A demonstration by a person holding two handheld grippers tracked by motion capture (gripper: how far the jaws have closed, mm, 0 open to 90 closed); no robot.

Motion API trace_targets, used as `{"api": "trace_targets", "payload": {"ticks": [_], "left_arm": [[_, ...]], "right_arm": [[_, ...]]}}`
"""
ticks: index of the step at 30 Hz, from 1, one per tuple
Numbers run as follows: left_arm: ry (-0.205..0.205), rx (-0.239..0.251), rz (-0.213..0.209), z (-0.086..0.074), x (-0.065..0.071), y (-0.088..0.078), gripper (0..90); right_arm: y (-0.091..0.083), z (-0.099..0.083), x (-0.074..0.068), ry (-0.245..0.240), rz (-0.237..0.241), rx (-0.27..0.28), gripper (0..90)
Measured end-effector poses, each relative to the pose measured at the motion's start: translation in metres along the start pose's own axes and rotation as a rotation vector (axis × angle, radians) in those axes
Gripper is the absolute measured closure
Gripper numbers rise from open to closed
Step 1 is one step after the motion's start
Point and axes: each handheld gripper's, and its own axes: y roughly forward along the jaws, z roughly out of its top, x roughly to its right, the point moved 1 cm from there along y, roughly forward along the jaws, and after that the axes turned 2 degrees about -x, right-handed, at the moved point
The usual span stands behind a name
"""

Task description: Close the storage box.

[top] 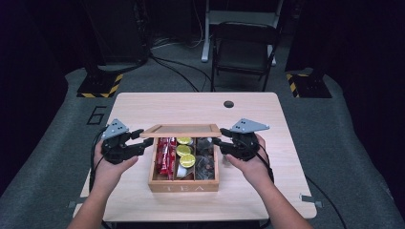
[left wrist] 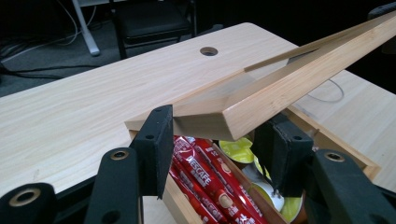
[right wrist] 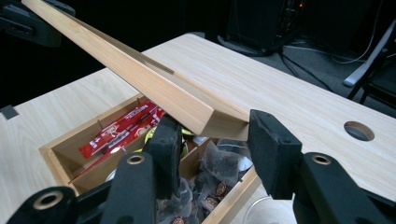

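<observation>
A wooden tea box point(top: 184, 186) stands on the table's near middle, its lid point(top: 181, 130) lifted at an angle on the far side. It holds red sachets point(top: 165, 155), yellow-topped capsules point(top: 185, 155) and dark tea bags point(top: 206, 160) in three compartments. My left gripper point(top: 143, 138) is at the lid's left front corner, and its jaws close around that corner point(left wrist: 215, 140). My right gripper point(top: 216, 138) grips the right front corner in the same way point(right wrist: 215, 140). In the gripper views the lid point(left wrist: 289, 79) point(right wrist: 140, 74) slants up and away over the sachets point(left wrist: 210, 177) and tea bags point(right wrist: 219, 168).
The light wooden table point(top: 143, 105) has a round cable hole point(top: 229, 104) near its far edge. A folding chair point(top: 243, 47) stands behind the table. Cables trail on the grey floor, and two hazard-striped stand bases point(top: 100, 86) sit at the back corners.
</observation>
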Motion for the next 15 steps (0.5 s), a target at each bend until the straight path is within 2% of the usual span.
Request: {"api": "trace_targets", "payload": {"ticks": [8, 12, 15], "left_arm": [[0.015, -0.025, -0.014, 0.0017, -0.0009, -0.0015, 48.5], [0.024, -0.033, -0.015, 0.0013, -0.0004, -0.0015, 48.5], [0.032, -0.039, -0.016, 0.0003, 0.0002, -0.0018, 48.5]], "right_arm": [[-0.0020, 0.0040, 0.0035, -0.013, 0.038, -0.038, 55.5], [-0.0024, 0.0055, 0.0028, -0.010, 0.039, -0.061, 55.6], [-0.0028, 0.0053, 0.0027, -0.026, 0.045, -0.073, 55.5]]}}
